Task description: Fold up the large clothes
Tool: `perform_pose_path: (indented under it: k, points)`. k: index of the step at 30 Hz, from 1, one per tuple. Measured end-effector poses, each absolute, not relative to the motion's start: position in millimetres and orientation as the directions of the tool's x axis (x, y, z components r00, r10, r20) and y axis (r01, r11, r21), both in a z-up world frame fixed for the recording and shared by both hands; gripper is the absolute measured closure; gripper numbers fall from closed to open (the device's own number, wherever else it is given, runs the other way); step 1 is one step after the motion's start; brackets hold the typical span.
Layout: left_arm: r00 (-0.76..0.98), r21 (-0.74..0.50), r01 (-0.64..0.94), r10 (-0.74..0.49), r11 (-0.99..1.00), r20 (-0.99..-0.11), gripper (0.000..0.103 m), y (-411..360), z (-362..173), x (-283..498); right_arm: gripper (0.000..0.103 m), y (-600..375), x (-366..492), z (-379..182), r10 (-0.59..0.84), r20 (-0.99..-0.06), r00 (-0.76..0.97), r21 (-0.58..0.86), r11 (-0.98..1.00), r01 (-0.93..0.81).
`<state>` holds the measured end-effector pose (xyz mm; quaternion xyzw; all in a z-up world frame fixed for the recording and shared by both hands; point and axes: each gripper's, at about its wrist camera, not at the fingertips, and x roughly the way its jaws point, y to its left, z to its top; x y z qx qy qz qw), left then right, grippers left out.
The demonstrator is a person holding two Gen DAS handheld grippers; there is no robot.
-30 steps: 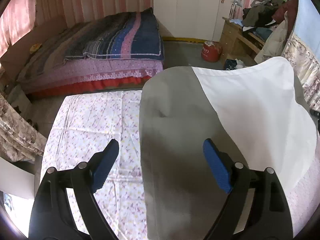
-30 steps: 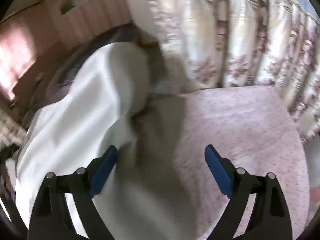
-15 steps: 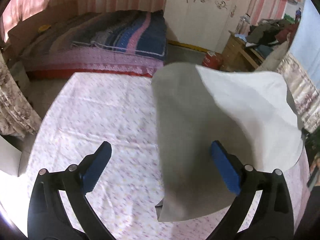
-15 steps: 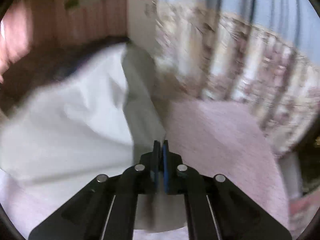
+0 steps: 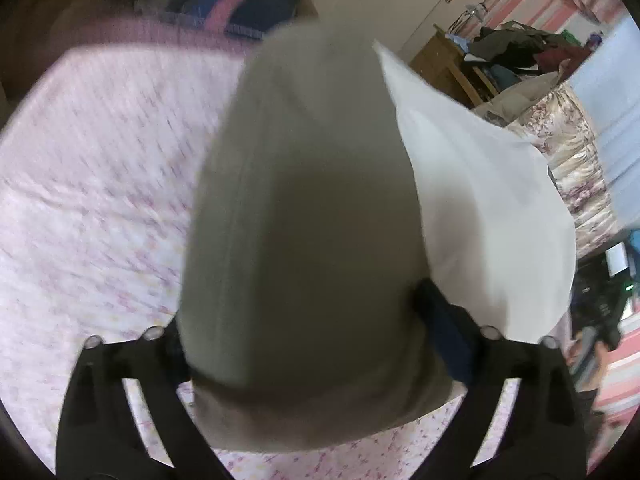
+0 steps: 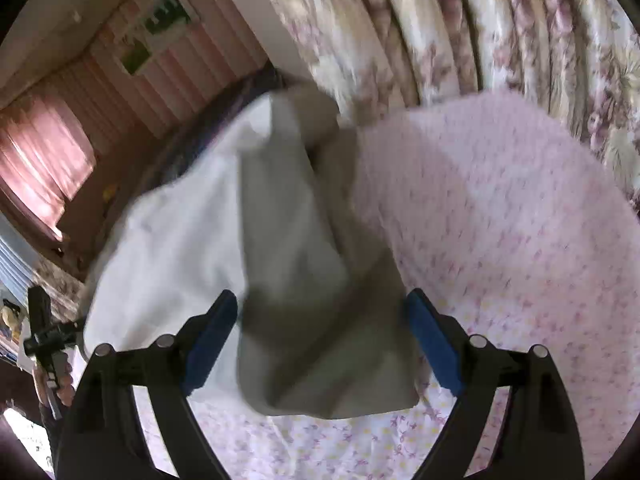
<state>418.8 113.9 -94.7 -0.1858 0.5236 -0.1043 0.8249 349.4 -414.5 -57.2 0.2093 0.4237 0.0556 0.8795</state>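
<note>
Left wrist only: wooden dresser point(image 5: 448, 64) heaped with clothes, white wardrobe point(image 5: 380, 4).
Right wrist only: floral curtains point(image 6: 500, 28).
Garment: pale grey-white cloth point(image 5: 304, 240), smooth, blurred, draped over the pink flowered bedsheet point(image 5: 92, 184); long axis runs away from both cameras.
Left gripper point(image 5: 312, 344): jaws have just narrowed slightly, fingers apart, cloth between them.
Right gripper point(image 6: 320, 340): just reopened, fingers wide, cloth edge between, unclamped.
</note>
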Motion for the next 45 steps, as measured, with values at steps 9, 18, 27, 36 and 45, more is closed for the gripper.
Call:
perform_pose_path:
  k: [9,18,27,36,45]
  points:
    - [0.449,-0.418,-0.001,-0.373,0.908,-0.812,0.049,105.7,-92.0,410.3,0.056,-403.4,378.3,-90.7,0.388,-0.706,0.593,0.508,0.860,0.042]
    - [0.581,-0.456,0.087,-0.417,0.886,-0.699,0.069,99.4,-25.2,355.0,0.093,-403.9,336.8,-35.9,0.566,-0.512,0.646,0.674,0.731,-0.107]
    - [0.581,-0.543,0.144,-0.515,0.827,-0.630,0.069,107.7,12.6,241.6,0.094,-387.7,222.2,23.9,0.578,-0.482,0.658,0.594,0.768,-0.239]
    - [0.433,-0.465,0.049,-0.438,0.884,-0.788,0.048,104.1,-73.2,165.6,0.079,-413.4,131.6,-49.5,0.355,-0.778,0.518,0.401,0.916,-0.025]
    - [0.569,-0.282,0.066,-0.269,0.957,-0.777,0.003,124.8,-33.3,181.1,0.022,-458.5,140.0,-6.3,0.322,-0.707,0.630,0.417,0.909,0.004]
